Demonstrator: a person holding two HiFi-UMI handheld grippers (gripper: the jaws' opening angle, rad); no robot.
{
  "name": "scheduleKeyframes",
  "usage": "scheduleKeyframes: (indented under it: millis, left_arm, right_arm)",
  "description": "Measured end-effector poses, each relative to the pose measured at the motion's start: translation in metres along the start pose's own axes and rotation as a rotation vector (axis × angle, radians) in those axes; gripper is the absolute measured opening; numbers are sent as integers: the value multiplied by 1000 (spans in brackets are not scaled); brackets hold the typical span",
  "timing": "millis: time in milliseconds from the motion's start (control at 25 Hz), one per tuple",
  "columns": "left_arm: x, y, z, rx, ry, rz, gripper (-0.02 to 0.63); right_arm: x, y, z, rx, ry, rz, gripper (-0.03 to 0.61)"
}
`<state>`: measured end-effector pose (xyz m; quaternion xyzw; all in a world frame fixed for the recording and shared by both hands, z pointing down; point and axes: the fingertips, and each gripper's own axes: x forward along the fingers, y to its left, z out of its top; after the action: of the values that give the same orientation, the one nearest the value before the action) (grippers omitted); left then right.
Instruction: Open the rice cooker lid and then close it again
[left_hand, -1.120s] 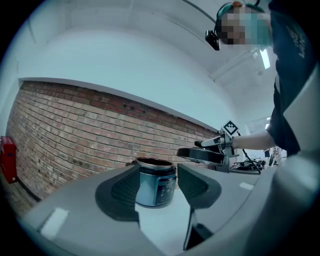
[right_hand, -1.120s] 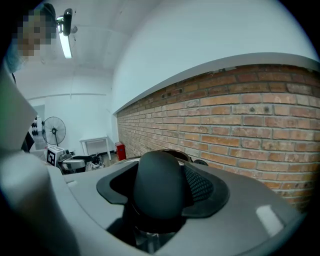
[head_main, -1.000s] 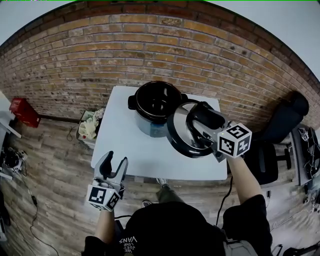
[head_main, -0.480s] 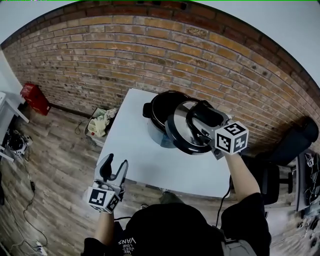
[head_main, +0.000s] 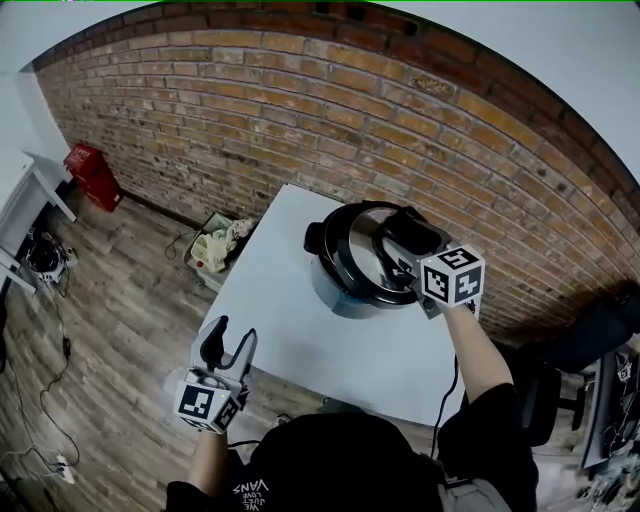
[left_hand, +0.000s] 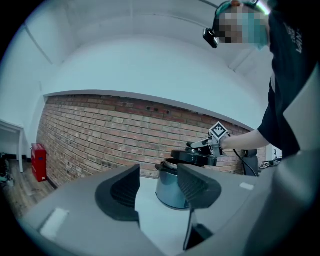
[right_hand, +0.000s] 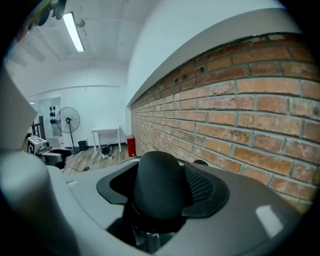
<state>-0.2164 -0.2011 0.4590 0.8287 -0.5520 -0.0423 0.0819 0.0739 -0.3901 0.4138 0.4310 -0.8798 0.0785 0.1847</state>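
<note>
- My right gripper (head_main: 404, 240) pinches the lid knob (right_hand: 159, 187).
- The lid (head_main: 352, 252) hangs just above the rice cooker pot (head_main: 338, 292), at 1 o'clock on the table (head_main: 300, 340).
- Judged: opening done, lid not yet seated.
- Left gripper (head_main: 228, 345) is at 7 o'clock of the pot, fingers spread, empty.

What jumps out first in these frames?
The shiny lid, clamped by its black knob in the right gripper, is held over the rice cooker pot on the white table. The left gripper hangs open and empty near the table's front edge, facing the brick wall.
</note>
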Motion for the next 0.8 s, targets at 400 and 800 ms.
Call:
scheduleKeyframes:
  millis: [400, 800]
  left_arm:
    - [7, 7, -13, 1, 31, 54, 216]
    - [10, 7, -20, -6, 55, 60, 216]
  right_arm:
    - [43, -4, -1, -65, 25, 36, 291]
    - [62, 10, -16, -126, 61, 46, 291]
